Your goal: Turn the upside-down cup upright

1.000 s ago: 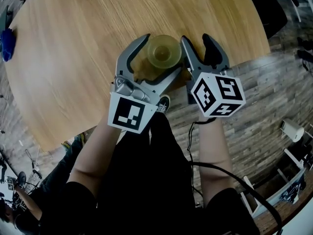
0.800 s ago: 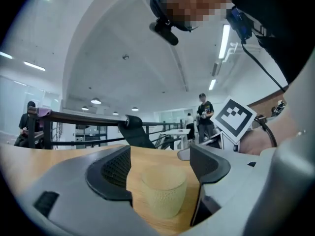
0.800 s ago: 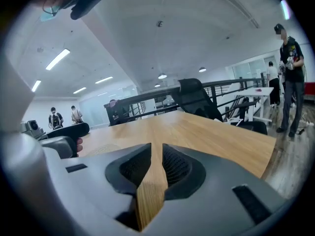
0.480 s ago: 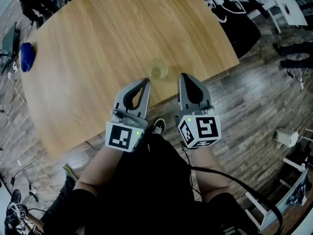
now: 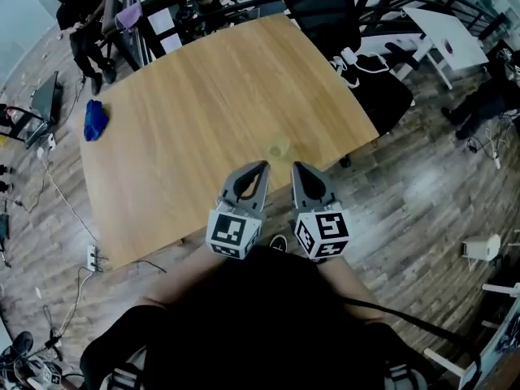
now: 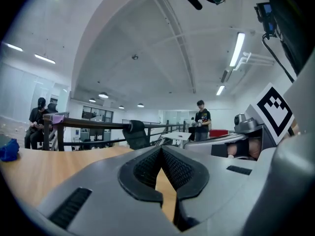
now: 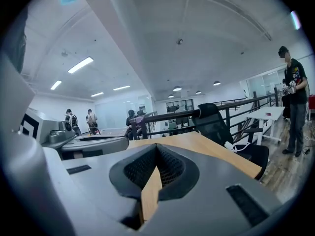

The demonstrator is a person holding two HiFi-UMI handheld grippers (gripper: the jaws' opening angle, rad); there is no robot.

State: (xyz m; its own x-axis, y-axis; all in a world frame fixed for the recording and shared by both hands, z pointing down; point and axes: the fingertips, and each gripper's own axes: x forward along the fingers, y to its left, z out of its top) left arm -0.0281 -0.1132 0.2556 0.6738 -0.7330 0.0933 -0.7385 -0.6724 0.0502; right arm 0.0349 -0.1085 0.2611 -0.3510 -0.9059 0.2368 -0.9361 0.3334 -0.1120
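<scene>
- The cup (image 5: 279, 149), pale yellowish and see-through, stands on the wooden bench (image 5: 187, 112) close to its near edge. It is free of both tongs, just beyond their tips, and shows too small to say which end is up.
- The left tongs (image 5: 261, 167) are pressed together. Their ribbed pads meet at the tip with nothing caught between them, and only a sliver of bench wood shows through the slot lower down.
- The right tongs (image 5: 296, 169) are the same — closed tight and empty, pads touching at the tip.
- The two tongs are held side by side, near each other but apart. Both point across the bench toward its far side.
- Each carries its marker cube at the end nearest the person: the left cube (image 5: 234, 232) and the right cube (image 5: 322, 232) sit just in front of the dark clothing.
- In the head view, both tongs lie over the near edge of the bench, between the person and the cup.
- A blue object (image 5: 94, 120) lies near the left edge of the bench, well apart from the cup.
- A black office chair (image 5: 325, 10) stands beyond the far right corner of the bench.
- Some people (image 5: 81, 23) are gathered by a dark railing past the far left corner. Another person (image 7: 294, 102) stands on the wooden floor at the right of the right gripper view.
</scene>
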